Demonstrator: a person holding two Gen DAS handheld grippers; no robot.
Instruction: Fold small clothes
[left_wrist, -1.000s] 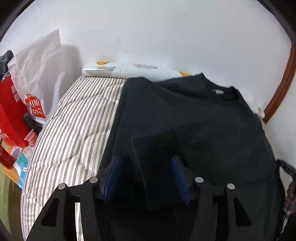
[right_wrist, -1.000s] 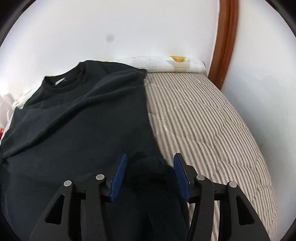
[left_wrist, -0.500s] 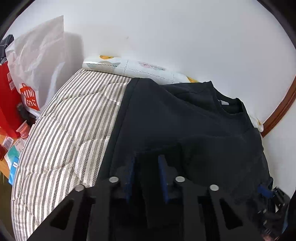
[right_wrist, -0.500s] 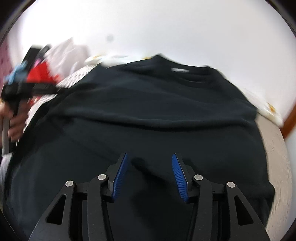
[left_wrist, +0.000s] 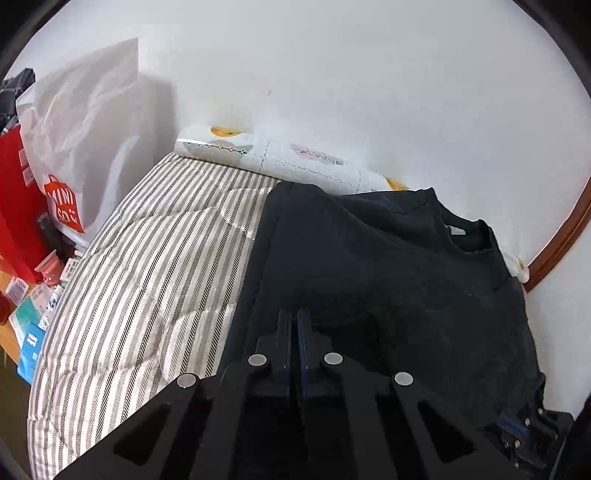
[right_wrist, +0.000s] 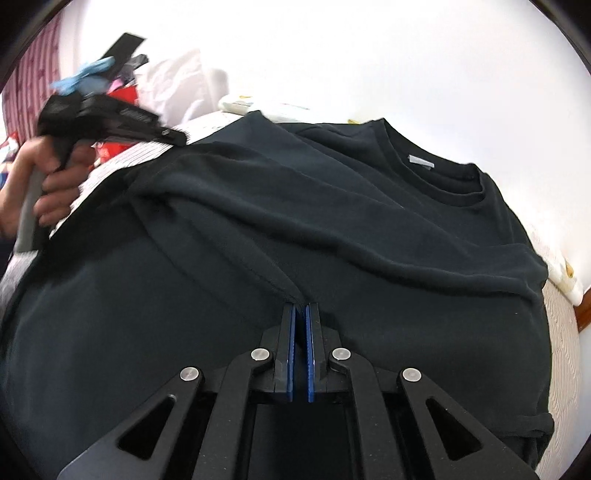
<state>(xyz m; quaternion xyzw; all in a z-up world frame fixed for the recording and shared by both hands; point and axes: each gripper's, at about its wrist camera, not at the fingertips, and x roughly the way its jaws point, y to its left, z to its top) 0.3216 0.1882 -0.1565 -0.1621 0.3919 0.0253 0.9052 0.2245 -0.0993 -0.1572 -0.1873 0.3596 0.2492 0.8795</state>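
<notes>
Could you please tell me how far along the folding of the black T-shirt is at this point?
Done: the black T-shirt lies on the striped mattress with one sleeve folded in. In hand: left gripper and right gripper are both shut on its fabric. Left: folding it smaller.

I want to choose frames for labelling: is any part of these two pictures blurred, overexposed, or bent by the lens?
Left wrist view: sharp; fisheye curves the brown wooden trim; dark corners. Right wrist view: the hand holding the left tool is motion-blurred; the white wall is washed out; the black cotton T-shirt stays sharp.
</notes>
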